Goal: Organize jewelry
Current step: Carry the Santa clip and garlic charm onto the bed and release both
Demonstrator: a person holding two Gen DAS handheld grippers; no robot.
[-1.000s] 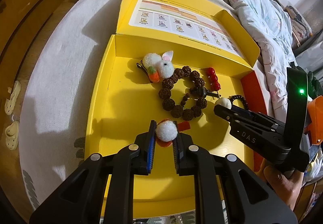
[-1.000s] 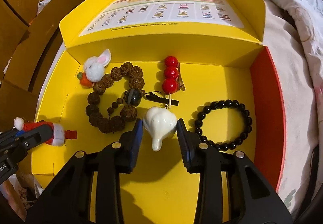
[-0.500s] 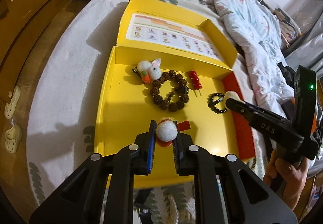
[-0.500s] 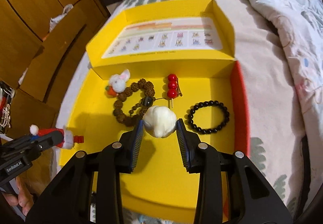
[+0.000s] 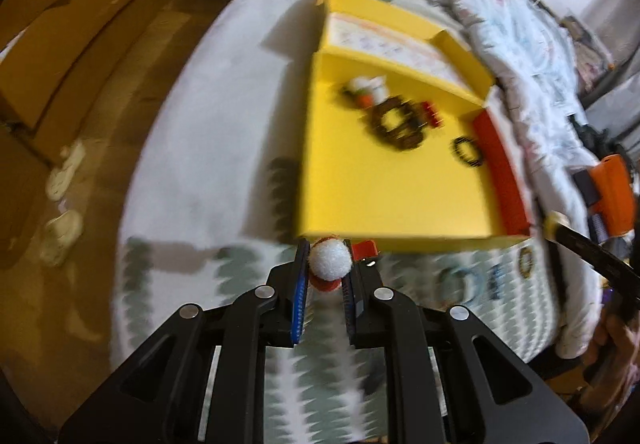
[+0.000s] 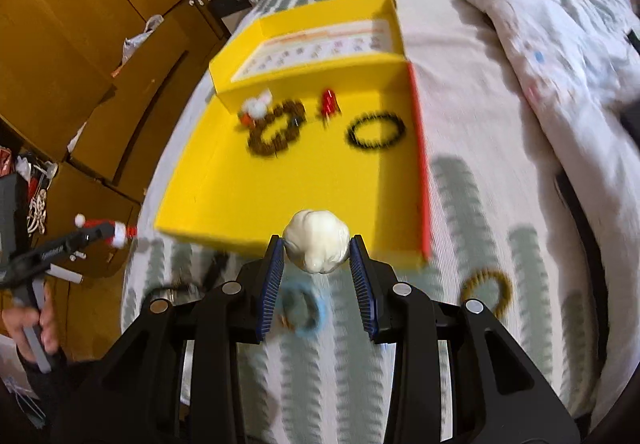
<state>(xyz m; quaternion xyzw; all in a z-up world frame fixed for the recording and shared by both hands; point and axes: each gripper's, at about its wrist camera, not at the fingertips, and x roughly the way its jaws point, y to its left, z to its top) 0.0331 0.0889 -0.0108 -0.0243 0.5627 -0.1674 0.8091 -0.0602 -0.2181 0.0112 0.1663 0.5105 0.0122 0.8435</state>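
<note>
My left gripper (image 5: 327,264) is shut on a red Santa-hat hair clip with a white pompom (image 5: 330,259), held above the bedspread just in front of the yellow box (image 5: 384,204). My right gripper (image 6: 317,250) is shut on a white garlic-shaped hair clip (image 6: 316,246), held above the yellow box's (image 6: 224,200) near edge. In the box lie a bunny clip (image 6: 256,108), a brown bead bracelet (image 6: 276,128), a red berry clip (image 6: 329,106) and a black bead bracelet (image 6: 376,130). The left gripper with its clip also shows in the right wrist view (image 6: 100,232).
On the bedspread in front of the box lie a blue ring (image 6: 300,310) and a brown bead ring (image 6: 486,290). A crumpled duvet (image 6: 540,4) lies at the right, wooden cabinets (image 6: 60,44) at the left. Slippers (image 5: 64,196) lie on the floor.
Both grippers have pulled back and up from the box, each still holding its clip. The box now looks smaller and farther, and the view is motion-blurred.
</note>
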